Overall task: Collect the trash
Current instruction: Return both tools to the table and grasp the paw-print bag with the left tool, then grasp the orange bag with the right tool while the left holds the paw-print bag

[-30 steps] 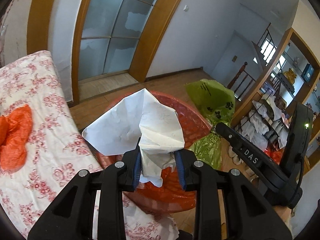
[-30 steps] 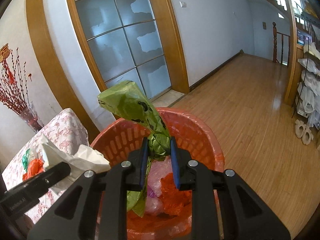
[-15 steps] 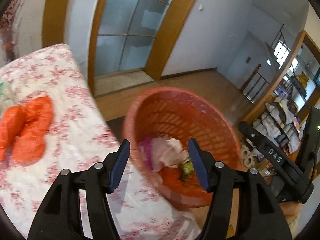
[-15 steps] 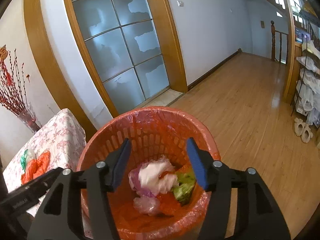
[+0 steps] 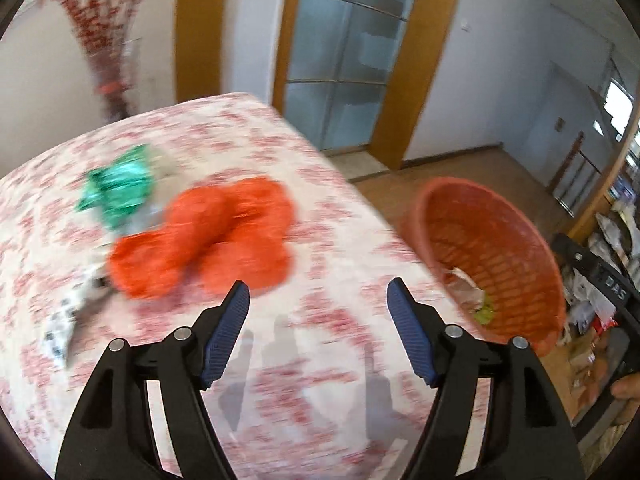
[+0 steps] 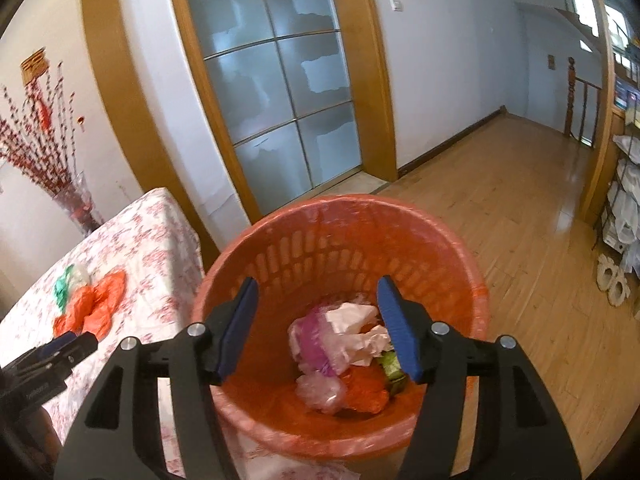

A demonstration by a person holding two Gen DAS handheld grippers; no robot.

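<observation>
Both tongs, left [image 5: 318, 296] and right [image 6: 318, 292], gape empty; bin [image 6: 440, 236] part-filled; orange bag [image 5: 204, 236] and green scrap [image 5: 118, 192] left beside it on tabletop [image 5: 320, 360].

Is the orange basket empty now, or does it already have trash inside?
Not empty. In the right wrist view the orange basket holds white paper, a pink bag and green and orange scraps at its bottom.
</observation>
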